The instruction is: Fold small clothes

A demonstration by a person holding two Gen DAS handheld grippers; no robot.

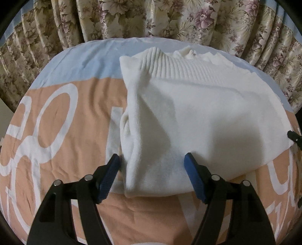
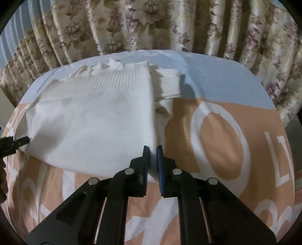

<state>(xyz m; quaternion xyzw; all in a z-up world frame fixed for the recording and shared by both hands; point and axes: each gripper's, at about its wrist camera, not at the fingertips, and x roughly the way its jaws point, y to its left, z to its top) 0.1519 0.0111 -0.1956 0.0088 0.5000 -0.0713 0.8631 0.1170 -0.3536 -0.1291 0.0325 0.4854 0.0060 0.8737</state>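
A white knitted sweater (image 1: 188, 116) lies partly folded on the bed, its ribbed hem toward the curtain; it also shows in the right wrist view (image 2: 94, 120). My left gripper (image 1: 152, 160) is open, its blue pads straddling the sweater's near left corner. My right gripper (image 2: 152, 150) is shut on the sweater's near right corner, with white fabric between its blue pads. The right gripper's tip shows at the right edge of the left wrist view (image 1: 294, 137); the left gripper's tip shows at the left edge of the right wrist view (image 2: 17, 142).
The sweater rests on a peach and light-blue bedspread (image 1: 66, 132) with large white letters, also in the right wrist view (image 2: 226, 141). A floral curtain (image 1: 151, 17) hangs close behind the bed's far edge.
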